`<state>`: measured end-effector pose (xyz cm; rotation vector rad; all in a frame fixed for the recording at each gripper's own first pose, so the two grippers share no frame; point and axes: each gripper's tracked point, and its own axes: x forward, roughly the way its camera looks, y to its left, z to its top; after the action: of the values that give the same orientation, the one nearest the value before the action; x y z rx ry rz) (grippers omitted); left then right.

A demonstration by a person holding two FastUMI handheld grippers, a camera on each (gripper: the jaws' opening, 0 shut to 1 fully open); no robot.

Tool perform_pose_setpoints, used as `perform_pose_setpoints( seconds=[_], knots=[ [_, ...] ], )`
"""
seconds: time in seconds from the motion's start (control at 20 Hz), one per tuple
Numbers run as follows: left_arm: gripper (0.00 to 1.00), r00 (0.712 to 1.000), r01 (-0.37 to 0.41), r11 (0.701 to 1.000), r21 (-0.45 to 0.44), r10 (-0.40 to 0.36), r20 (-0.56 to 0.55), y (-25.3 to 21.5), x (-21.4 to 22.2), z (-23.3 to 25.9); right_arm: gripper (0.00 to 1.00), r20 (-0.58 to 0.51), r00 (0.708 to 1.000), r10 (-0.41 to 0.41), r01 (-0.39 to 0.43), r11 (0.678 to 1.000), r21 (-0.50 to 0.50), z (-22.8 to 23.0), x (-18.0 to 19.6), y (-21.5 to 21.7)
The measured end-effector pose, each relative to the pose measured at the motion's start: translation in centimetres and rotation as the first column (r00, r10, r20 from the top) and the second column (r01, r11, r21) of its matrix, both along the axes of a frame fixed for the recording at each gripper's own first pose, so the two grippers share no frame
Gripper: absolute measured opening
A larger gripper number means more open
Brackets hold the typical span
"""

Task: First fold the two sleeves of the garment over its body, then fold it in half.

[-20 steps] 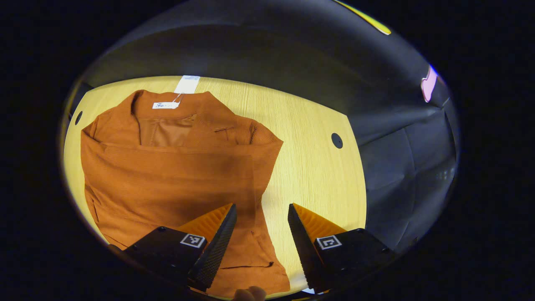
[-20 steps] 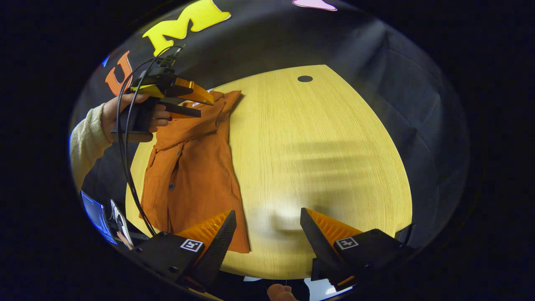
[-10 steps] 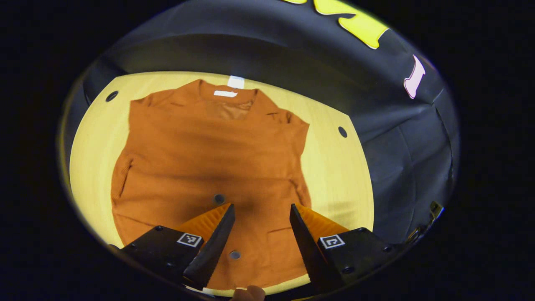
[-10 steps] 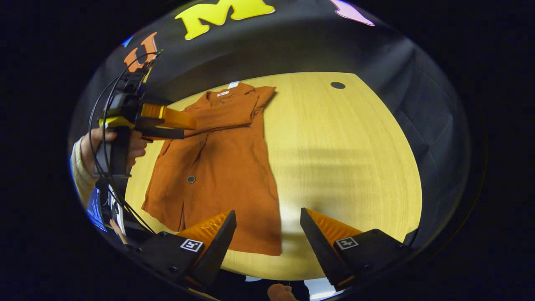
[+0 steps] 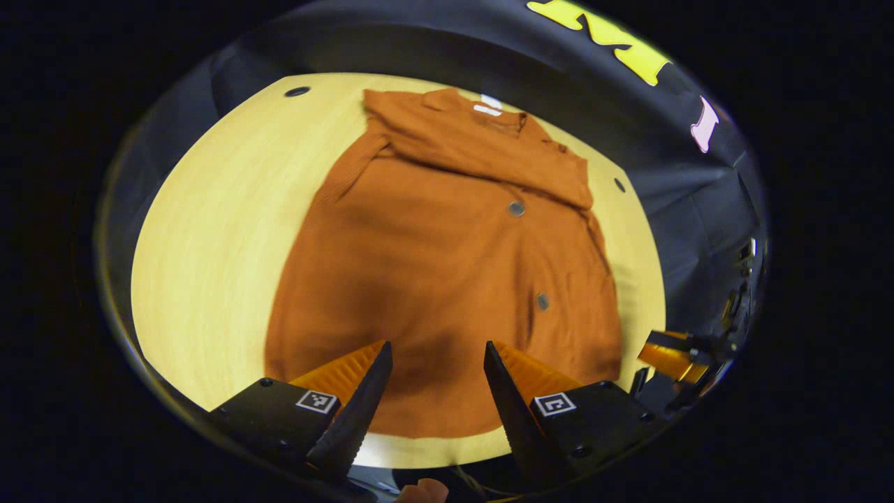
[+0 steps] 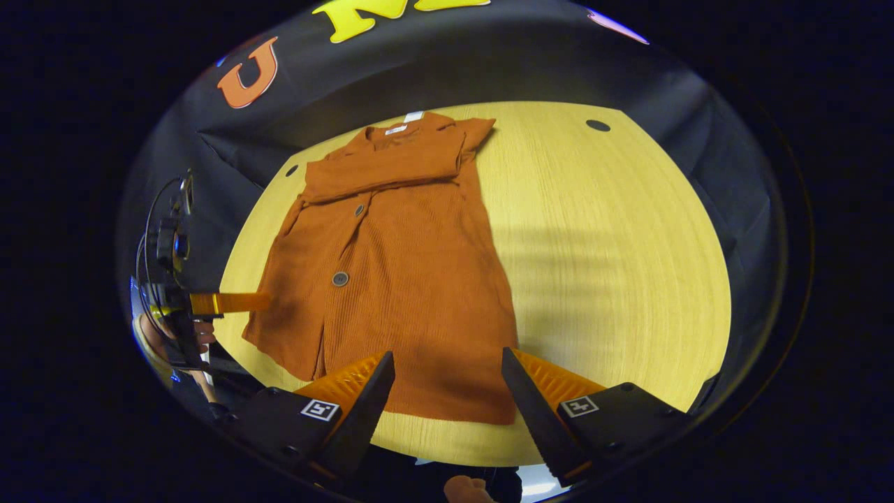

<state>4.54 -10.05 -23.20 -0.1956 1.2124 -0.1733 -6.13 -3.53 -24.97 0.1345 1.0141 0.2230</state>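
A rust-orange buttoned garment lies flat on the wooden table, collar at the far edge, hem toward me. Both sleeves lie folded across its chest as a band below the collar. My left gripper hovers open above the hem's near edge, nothing between its fingers. My right gripper is open too, above the hem's right corner. In the right gripper view the left gripper appears at the far left, held by a hand beside the garment's lower left corner. In the left gripper view the right gripper shows at the right.
The wooden table has bare surface to the right of the garment and round cable holes near its far corners. Black cloth walls surround the table. A white tag lies at the table's far edge behind the collar.
The left gripper has drawn back from the collar area to the hem on the near side. The right gripper has shifted left, so the garment's hem now lies between its fingers in view.
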Motion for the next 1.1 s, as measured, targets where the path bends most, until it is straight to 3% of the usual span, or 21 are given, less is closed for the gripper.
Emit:
perform_pose_setpoints(
  seconds=[0.4,0.55,0.8,0.95,1.05,1.1],
  knots=[
    [0.87,0.994,-0.020,1.000,0.000,0.020,-0.111,9.2,-4.4,-1.7,0.98,-0.142,0.989,0.052,-0.050,0.999,0.021,-3.3,-2.6,-2.6],
    [0.86,0.988,0.007,0.999,-0.049,-0.014,-0.154,9.6,-3.9,-1.6,0.98,-0.190,0.982,0.009,-0.004,1.000,0.027,-4.4,-2.8,-4.2],
    [0.86,0.967,0.080,0.996,-0.031,-0.085,-0.242,11.9,-3.7,-1.1,0.98,-0.288,0.955,-0.065,0.087,0.994,0.065,-6.0,-3.2,-5.5],
    [0.86,0.945,0.052,0.992,-0.114,-0.086,-0.316,11.8,-3.9,-1.4,0.98,-0.322,0.945,-0.066,0.108,0.988,0.114,-6.0,-3.2,-5.0],
    [0.85,0.938,0.079,0.986,-0.145,-0.123,-0.324,11.4,-3.5,-1.3,0.97,-0.337,0.938,-0.080,0.136,0.980,0.146,-6.2,-2.9,-4.6],
    [0.96,0.944,0.084,0.985,-0.151,-0.127,-0.305,11.1,-2.8,-1.6,0.97,-0.346,0.935,-0.082,0.150,0.973,0.175,-6.0,-2.8,-4.1]
  ],
)
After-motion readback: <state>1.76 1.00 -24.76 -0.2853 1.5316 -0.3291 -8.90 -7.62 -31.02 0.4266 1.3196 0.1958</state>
